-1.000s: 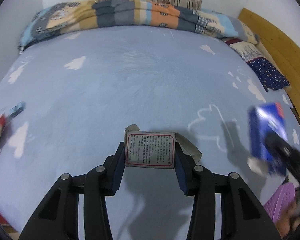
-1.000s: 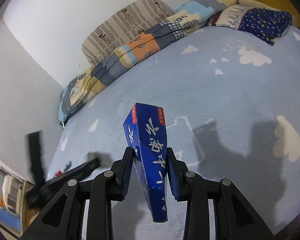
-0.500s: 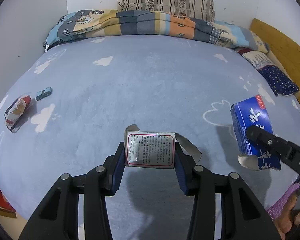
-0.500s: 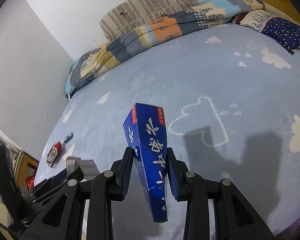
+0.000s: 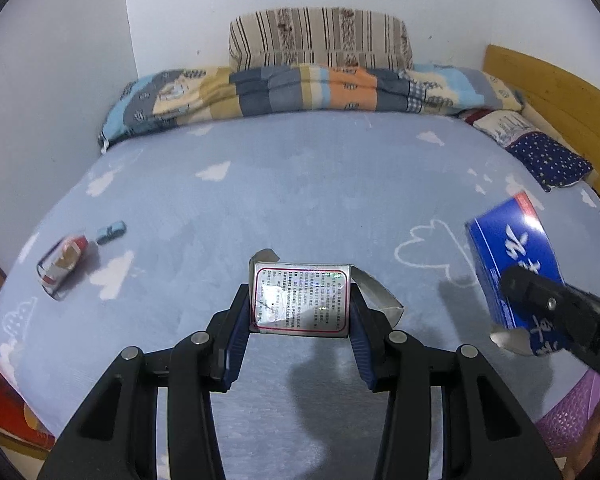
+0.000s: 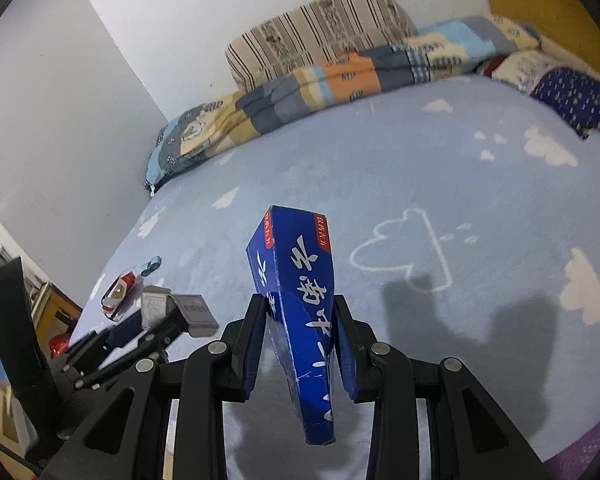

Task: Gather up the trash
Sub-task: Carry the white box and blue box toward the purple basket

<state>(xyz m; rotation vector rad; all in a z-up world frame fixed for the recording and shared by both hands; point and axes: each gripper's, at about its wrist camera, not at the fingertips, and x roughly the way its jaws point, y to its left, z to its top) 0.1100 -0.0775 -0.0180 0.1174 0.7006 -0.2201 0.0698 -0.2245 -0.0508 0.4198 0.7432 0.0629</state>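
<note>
A silver carton (image 5: 300,300) with red-framed print, its flaps open, sits clamped between the pads of the left gripper (image 5: 298,320), held above the cloud-print bed sheet (image 5: 320,184). At its 3 o'clock, the right gripper (image 6: 298,344) pinches a crushed blue carton (image 6: 300,300) with white characters. At the silver carton's 9 o'clock a red-and-white wrapper (image 5: 62,262) and a small blue-grey piece (image 5: 111,232) lie on the sheet, with folded bedding (image 5: 300,88) at 12 o'clock
</note>
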